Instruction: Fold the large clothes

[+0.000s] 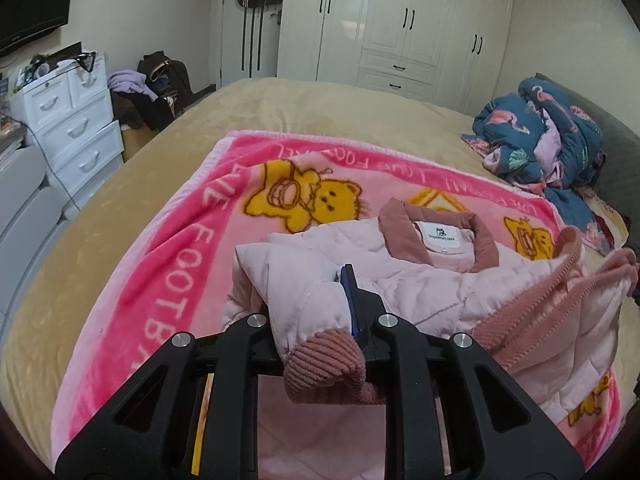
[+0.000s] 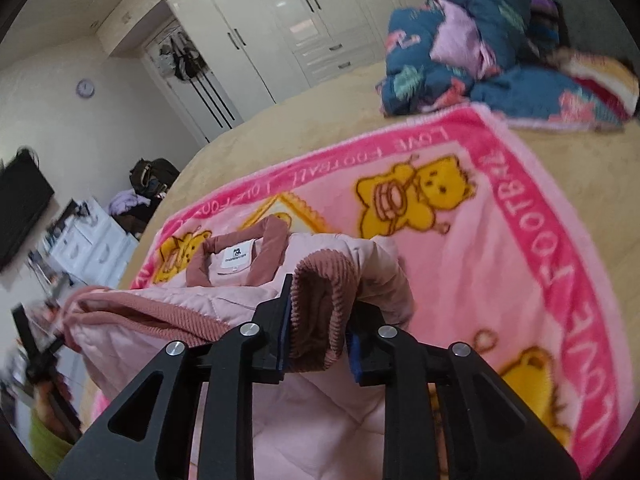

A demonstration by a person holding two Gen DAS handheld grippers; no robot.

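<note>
A pale pink quilted jacket (image 1: 432, 280) with a dusty-rose collar and ribbed cuffs lies on a pink bear-print blanket (image 1: 188, 232) on the bed. My left gripper (image 1: 308, 300) is shut on the jacket's left sleeve near its ribbed cuff (image 1: 324, 364), which hangs between the fingers. My right gripper (image 2: 320, 312) is shut on the other sleeve at its ribbed cuff (image 2: 320, 300), folded over the jacket body (image 2: 224, 300). The collar with a white label (image 2: 236, 258) faces up. The jacket's ribbed hem (image 1: 532, 304) is lifted at the right.
A blue flamingo-print quilt pile (image 1: 544, 132) sits on the far right of the tan bed cover (image 1: 312, 108). White drawers (image 1: 76, 120) and a clothes heap (image 1: 152, 88) stand left of the bed. White wardrobes (image 1: 400, 24) line the back wall.
</note>
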